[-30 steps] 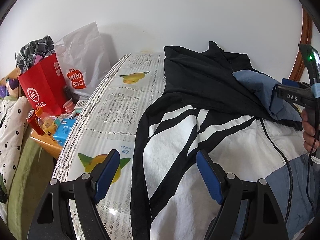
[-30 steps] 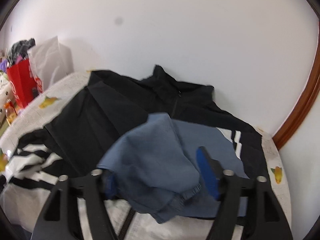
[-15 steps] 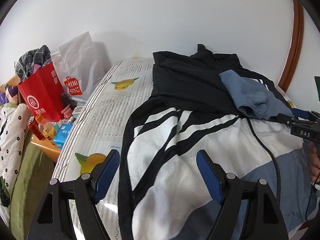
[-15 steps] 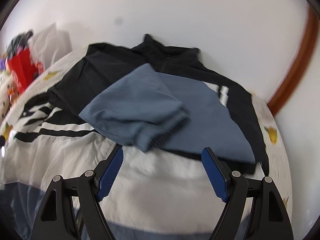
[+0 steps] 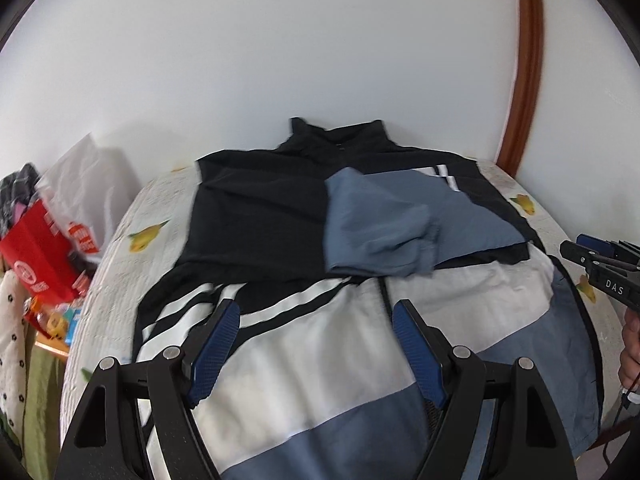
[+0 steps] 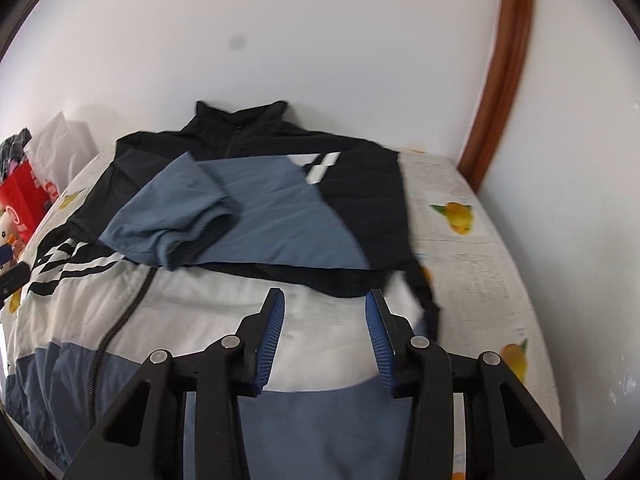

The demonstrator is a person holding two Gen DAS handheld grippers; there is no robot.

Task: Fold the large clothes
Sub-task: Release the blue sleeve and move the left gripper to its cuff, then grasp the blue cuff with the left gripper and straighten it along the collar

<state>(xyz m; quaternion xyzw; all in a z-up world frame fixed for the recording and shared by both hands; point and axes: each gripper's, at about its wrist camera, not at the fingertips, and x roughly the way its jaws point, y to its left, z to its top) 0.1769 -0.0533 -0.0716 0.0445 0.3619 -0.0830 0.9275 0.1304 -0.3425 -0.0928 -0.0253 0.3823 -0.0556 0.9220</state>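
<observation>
Jacket point(image 6: 192, 320) (black, white and blue) lay flat on the table point(image 6: 472, 248), collar at 12 o'clock, blue sleeve folded across it. Left gripper point(image 5: 316, 344) hung wide open, empty. Right gripper point(image 6: 324, 320) was closing on nothing.

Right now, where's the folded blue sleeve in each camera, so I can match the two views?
Left wrist: sleeve sits right of centre, above the jaws, on the jacket's black chest.
Right wrist: sleeve sits left of centre, cuff toward the camera.
Shared landmark: the jacket's black collar against the white wall.
</observation>
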